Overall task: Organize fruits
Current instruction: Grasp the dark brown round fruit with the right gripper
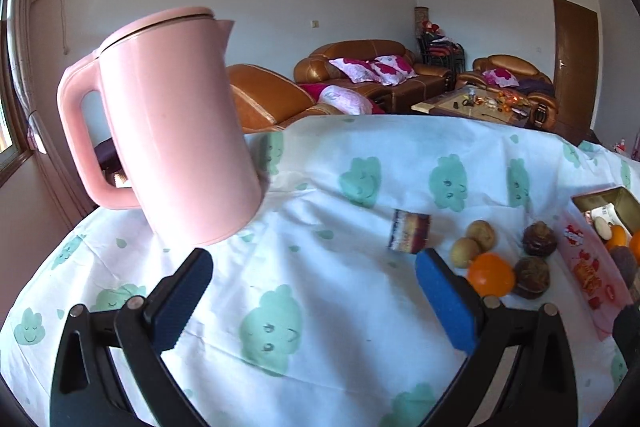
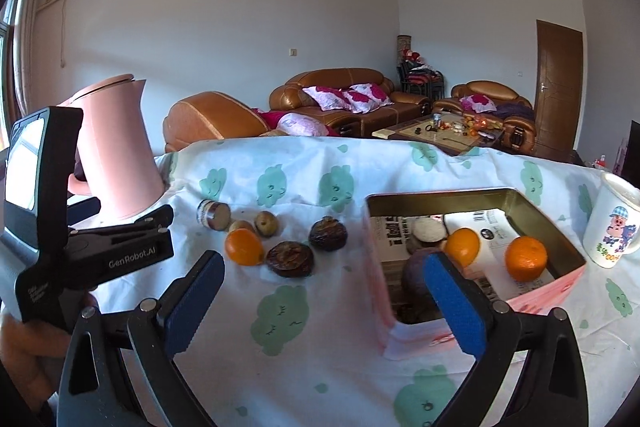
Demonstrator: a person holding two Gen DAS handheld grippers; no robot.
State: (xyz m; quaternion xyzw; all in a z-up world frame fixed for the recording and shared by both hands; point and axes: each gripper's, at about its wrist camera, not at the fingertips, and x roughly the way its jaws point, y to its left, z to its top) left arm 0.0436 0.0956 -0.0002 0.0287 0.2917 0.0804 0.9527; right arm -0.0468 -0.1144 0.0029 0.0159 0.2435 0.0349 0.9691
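- Both grippers are empty. The left gripper (image 1: pixel 314 301) has its blue ribbed pads spread wide over bare cloth; the right gripper (image 2: pixel 324 307) is also spread wide, nothing between its pads.
- Loose fruit sits ahead and left of the right gripper: an orange (image 2: pixel 244 247), two wrinkled dark fruits (image 2: pixel 290 259) and two small brownish ones (image 2: pixel 266 223). The tin box (image 2: pixel 476 195), just ahead to its right, already holds two oranges and other pieces.
- The round, smooth orange could roll off across the tablecloth (image 2: pixel 288 367) if one pad clips it before the other.
- The shrivelled dark fruits look soft; a hard squeeze may crush them.
- The cloth is thin, creased and loose, so a low pad could snag and drag it, shifting everything.
- The tin's thin metal rim could catch the right-hand finger on the way in.
- The tall, smooth pink kettle (image 1: pixel 168 123), just ahead and left of the left gripper, could be knocked over.
- A small striped cylinder (image 1: pixel 410 231) lies on its side; what it is, I can't quite tell.
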